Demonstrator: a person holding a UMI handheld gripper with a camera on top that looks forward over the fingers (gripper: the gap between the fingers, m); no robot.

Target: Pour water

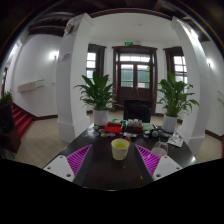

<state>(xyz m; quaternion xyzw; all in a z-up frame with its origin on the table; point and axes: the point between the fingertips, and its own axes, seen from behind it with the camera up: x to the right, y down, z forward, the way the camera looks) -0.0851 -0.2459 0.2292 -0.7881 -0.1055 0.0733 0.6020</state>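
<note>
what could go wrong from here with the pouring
The gripper is open with nothing held, and the yellow-green cup stands just ahead between its fingers; a skewed approach could knock it over. Red and dark items crowd the table beyond the cup, so overshooting might bump them or spill onto them.

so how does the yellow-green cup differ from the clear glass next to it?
The yellow-green cup is opaque and coloured; the clear glass is see-through. The cup stands on the dark table just ahead of the open hand-held gripper, centred between its fingers; the glass sits off to the side, by the right finger. Both stand upright on the table.
</note>
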